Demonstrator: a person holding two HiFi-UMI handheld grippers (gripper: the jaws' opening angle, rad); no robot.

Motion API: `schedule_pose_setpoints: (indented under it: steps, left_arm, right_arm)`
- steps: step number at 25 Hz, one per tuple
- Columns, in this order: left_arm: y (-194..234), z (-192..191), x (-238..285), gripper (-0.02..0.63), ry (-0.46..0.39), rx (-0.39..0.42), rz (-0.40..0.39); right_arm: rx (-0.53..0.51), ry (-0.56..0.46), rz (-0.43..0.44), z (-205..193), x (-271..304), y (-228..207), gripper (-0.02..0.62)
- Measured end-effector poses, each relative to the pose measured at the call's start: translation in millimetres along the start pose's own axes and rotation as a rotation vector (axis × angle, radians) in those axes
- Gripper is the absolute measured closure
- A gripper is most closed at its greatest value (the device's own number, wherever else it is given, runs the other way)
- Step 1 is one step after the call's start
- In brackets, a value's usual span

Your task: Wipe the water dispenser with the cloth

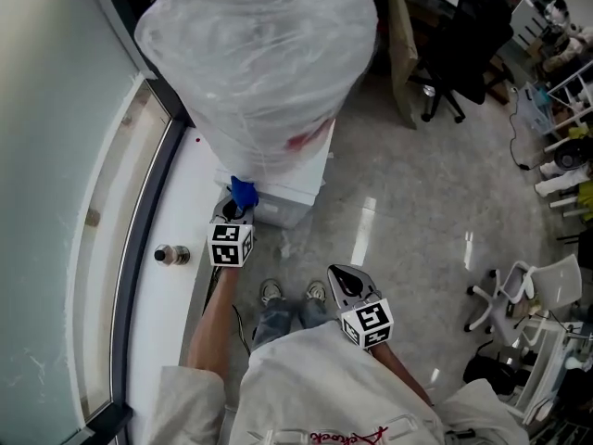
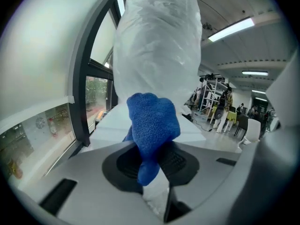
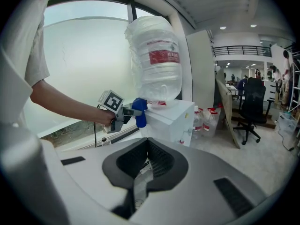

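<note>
Person stands facing the water dispenser (image 1: 298,189), which sits at 12 o'clock from the shoes. The big bottle (image 1: 259,54) on top is wrapped in loose plastic film.

The left hand-held gripper (image 2: 154,165) is pinching the blue cloth (image 2: 152,123). The cloth is bunched, with most of the wad sticking out past the tips. It sits at the dispenser's top near corner, just under the bottle (contact looks likely from the right gripper view, not certain).

The right hand-held gripper (image 3: 145,170) is pressed together on nothing. It is held back at 4 o'clock from the left one, well apart from the dispenser.

Risks:
- The grip looks shallow. Dragging the cloth across the flat top could pull it out of the jaws.
- The film could catch on the wad or the gripper tips and bunch or tear.
- A hard sideways push near the bottle's neck might rock it.
- Small bottle (image 1: 171,255) on the sill at 9 o'clock: a wide elbow swing could tip it.
</note>
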State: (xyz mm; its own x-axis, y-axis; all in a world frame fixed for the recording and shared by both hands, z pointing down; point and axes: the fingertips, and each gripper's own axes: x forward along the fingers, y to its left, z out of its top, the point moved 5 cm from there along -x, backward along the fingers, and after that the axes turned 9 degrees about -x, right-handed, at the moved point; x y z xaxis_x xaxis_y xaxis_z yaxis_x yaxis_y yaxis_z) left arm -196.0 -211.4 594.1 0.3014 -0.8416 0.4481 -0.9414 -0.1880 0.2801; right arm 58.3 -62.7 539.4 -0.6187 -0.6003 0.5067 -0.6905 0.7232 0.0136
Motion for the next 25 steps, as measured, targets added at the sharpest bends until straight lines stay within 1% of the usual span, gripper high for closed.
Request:
schedule_pose_setpoints:
  steps: [4,8,12,16,21,25]
  left_arm:
    - [-39.6,-10.3,12.1,0.515,0.012,-0.001,-0.057]
    - [-66.2,-16.4,19.6,0.515,0.008,-0.02,-0.074]
    - [-92.5,-23.1,25.2,0.514,0.022,0.006,-0.109]
    - [-121.1,-29.9,31.4,0.515,0.042,0.04,-0.159]
    - [-152.5,-38.1,39.8,0.515,0.059,0.045,-0.209]
    - [-164.1,-42.1,45.6,0.515,0.066,0.055,-0.237]
  right_arm:
    - [0.013,-0.001,-0.024,-5.6,-10.4,-6.0,0.58]
    - [0.032,0.005,-0.057,-14.3,-24.2,-15.0,0.58]
    - [0.054,0.01,-0.081,-22.6,-34.3,-21.1,0.58]
    - [0.059,0.01,-0.088,-24.9,-39.5,-22.0,0.58]
    - [0.059,0.011,-0.091,-26.9,-44.0,-25.5,0.58]
    - [0.059,0.018,-0.094,-28.7,-45.4,-27.9,0.58]
